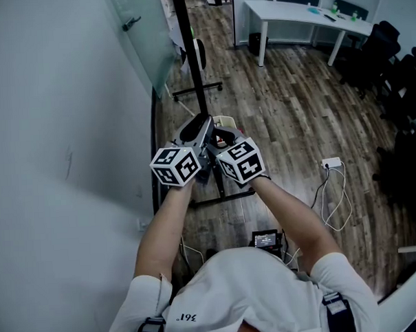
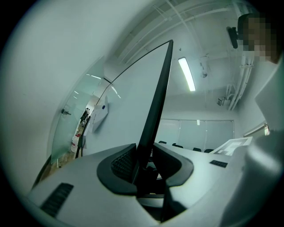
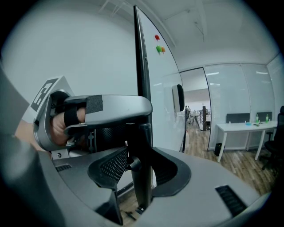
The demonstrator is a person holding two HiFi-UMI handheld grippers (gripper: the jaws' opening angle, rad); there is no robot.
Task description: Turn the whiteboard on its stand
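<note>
one whiteboard, three magnets (red, green, orange) and one black eraser. two grippers, the left gripper and the right gripper, each with one marker cube. one white bench. one power strip. one ceiling light. black chairs, too bunched to count.

An office: a long white desk, black swivel chairs, glass partition walls, a wood-plank floor and a black-framed whiteboard.
</note>
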